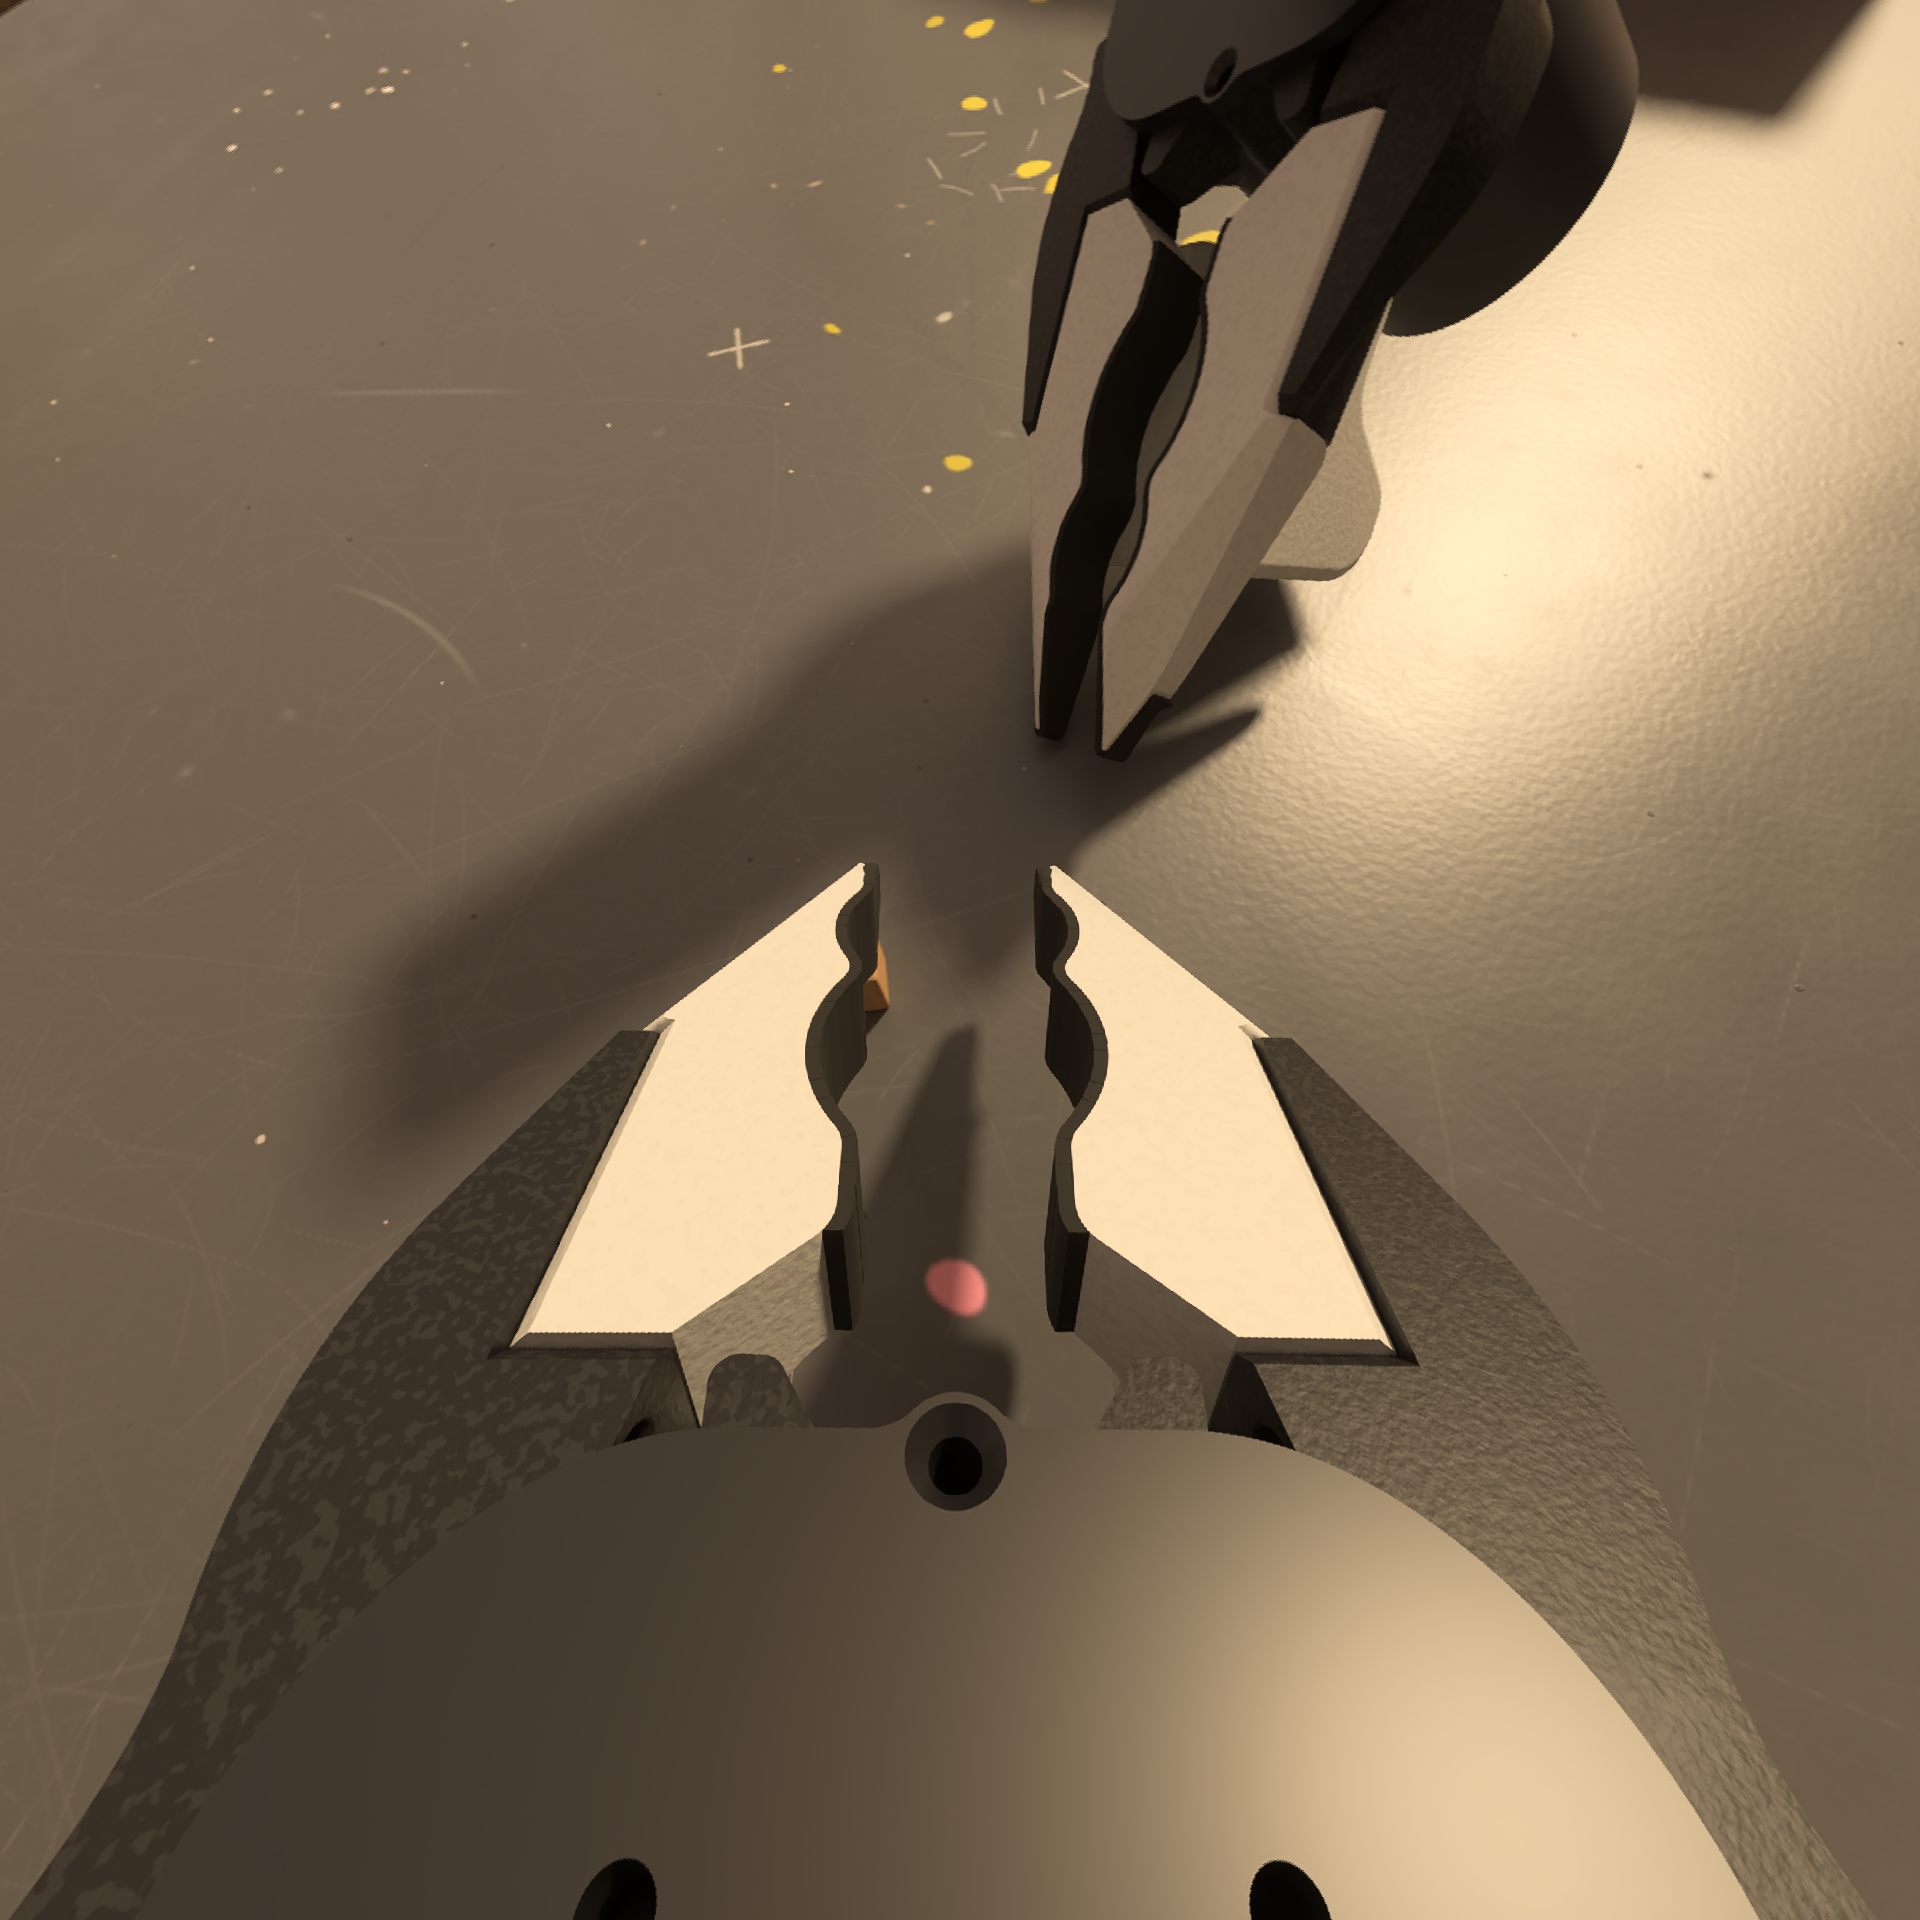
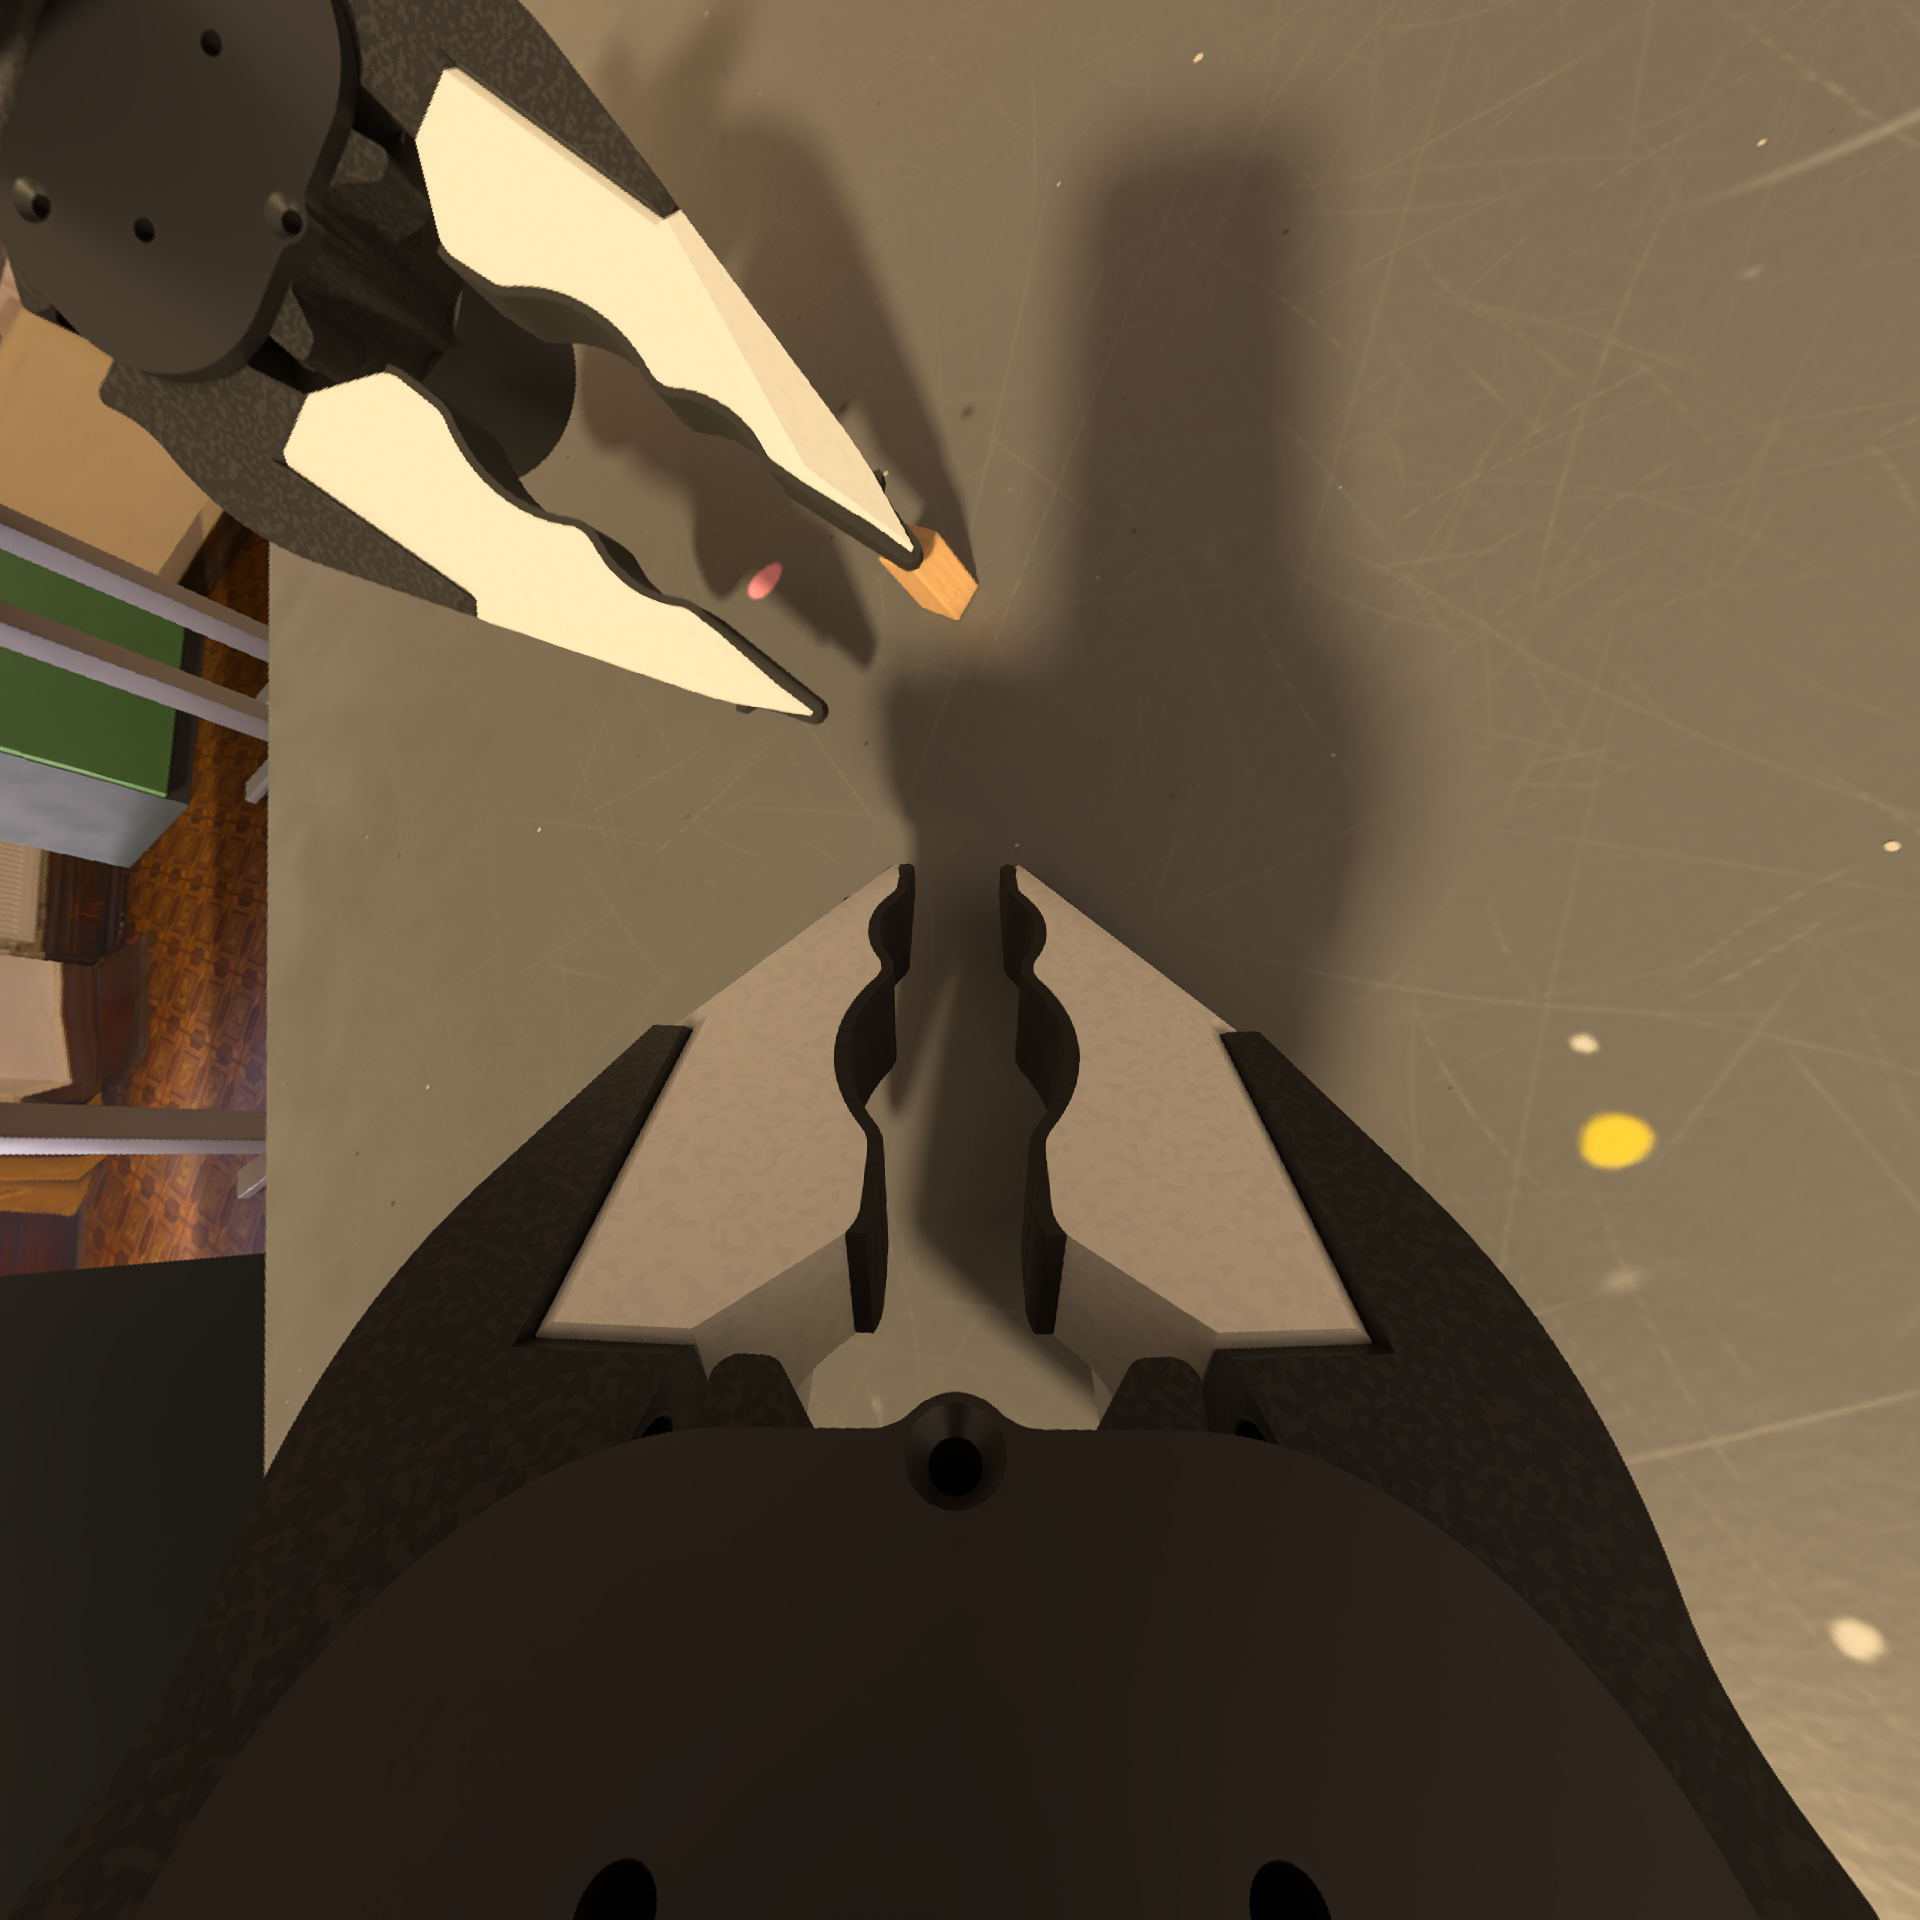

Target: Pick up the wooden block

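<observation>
The wooden block [image 2: 930,574] is small and orange-tan and lies on the grey table [image 2: 1351,520]. My left gripper [image 2: 864,632] is open, low over the table, and one fingertip [image 2: 894,525] sits against the block's near end. In the left wrist view only a sliver of the block [image 1: 878,979] shows beside the inner edge of the left finger of my left gripper [image 1: 956,871]; nothing is between the jaws. My right gripper [image 2: 956,871] is empty, its jaws a narrow gap apart. It hangs tips-down beyond the left gripper in the left wrist view [image 1: 1086,740].
A pink spot [image 2: 766,580] marks the table between the left gripper's fingers. Yellow and white specks [image 2: 1616,1140] dot the scratched surface. The table edge [image 2: 266,935] runs down the left of the right wrist view, with green shelving [image 2: 83,665] beyond it.
</observation>
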You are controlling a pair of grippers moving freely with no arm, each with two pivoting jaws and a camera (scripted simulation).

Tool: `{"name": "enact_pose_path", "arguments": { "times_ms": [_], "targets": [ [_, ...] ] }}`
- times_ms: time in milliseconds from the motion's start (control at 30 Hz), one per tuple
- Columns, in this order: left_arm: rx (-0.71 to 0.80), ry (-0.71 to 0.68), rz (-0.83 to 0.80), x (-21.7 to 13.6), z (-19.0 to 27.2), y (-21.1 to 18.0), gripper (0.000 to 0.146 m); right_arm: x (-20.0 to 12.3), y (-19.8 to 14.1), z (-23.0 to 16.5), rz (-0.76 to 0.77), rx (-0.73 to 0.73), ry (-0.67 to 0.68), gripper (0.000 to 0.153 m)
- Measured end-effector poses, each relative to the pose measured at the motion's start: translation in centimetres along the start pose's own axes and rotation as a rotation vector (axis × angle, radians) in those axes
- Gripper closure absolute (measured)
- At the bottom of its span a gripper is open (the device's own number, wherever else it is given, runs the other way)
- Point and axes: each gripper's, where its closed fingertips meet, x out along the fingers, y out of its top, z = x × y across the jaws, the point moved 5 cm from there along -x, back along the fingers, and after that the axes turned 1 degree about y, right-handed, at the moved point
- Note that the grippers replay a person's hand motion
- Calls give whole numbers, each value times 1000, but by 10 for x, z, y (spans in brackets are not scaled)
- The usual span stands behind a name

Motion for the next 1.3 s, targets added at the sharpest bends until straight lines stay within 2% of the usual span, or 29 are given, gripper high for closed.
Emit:
{"name": "enact_pose_path", "arguments": {
  "times_ms": [167, 400, 600, 700, 867, 1300],
  "targets": [
    [-40, 23, -11, -5, -15, 0, 116, -4, 2, 4, 28, 10, -7, 129],
    [-118, 23, -37, -1, -31, -5, 117, -25, 5, 9, 170, 16, -150, 125],
    [-150, -5, -85, -6, -25, -8, 121, -33, -2, 6, 267, 24, -284, 125],
    [-160, -10, -106, -6, -20, -10, 120, -31, -3, 1, 296, 29, -257, 125],
    [-123, 31, -154, 3, -19, -16, 128, -32, -4, -1, 302, 12, -244, 125],
    [-111, 61, -128, 6, -18, -7, 128, -39, -6, -3, 357, 25, -196, 126]
  ]
}}
